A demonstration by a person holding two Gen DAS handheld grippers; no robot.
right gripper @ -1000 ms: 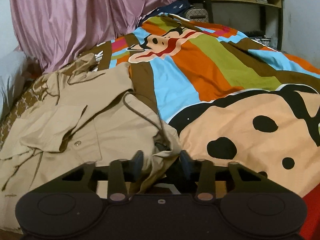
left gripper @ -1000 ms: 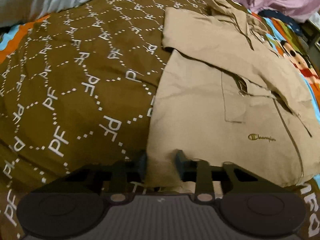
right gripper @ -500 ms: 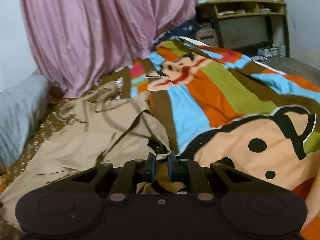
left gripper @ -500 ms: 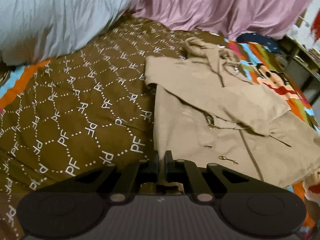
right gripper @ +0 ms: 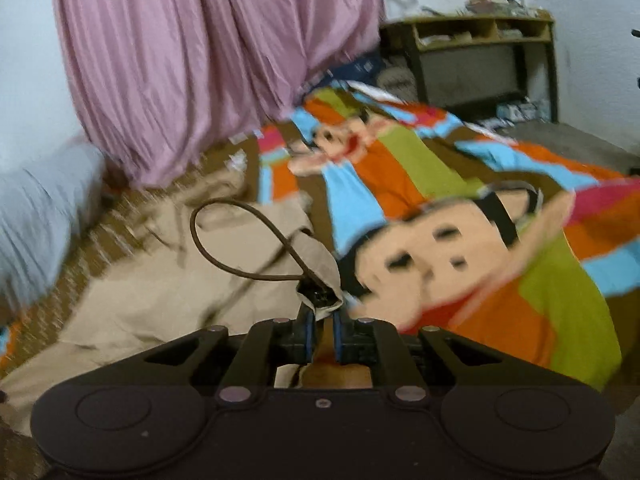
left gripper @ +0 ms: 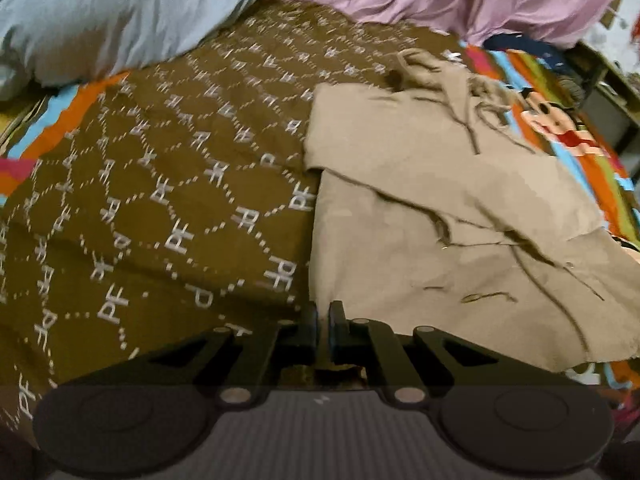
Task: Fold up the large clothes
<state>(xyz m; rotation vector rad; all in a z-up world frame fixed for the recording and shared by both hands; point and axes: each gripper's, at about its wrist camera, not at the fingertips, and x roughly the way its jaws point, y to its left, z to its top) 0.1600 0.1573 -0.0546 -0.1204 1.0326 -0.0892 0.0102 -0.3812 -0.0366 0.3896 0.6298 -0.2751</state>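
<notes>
A tan hooded jacket lies on the bed, a sleeve folded across its chest, hood toward the curtain. My left gripper is shut on the jacket's bottom hem at its left corner. In the right wrist view the jacket spreads to the left. My right gripper is shut on the hem's other corner, lifted off the bed, with a brown drawcord looping up from the pinched cloth.
A brown patterned blanket lies left of the jacket. A striped cartoon blanket covers the bed to the right. A grey pillow and pink curtain are at the head. A wooden shelf stands beyond.
Both grippers closed on the jacket's bottom hem and have lifted it. The views have pulled up and back, and the drawcord now swings up in a loop.
</notes>
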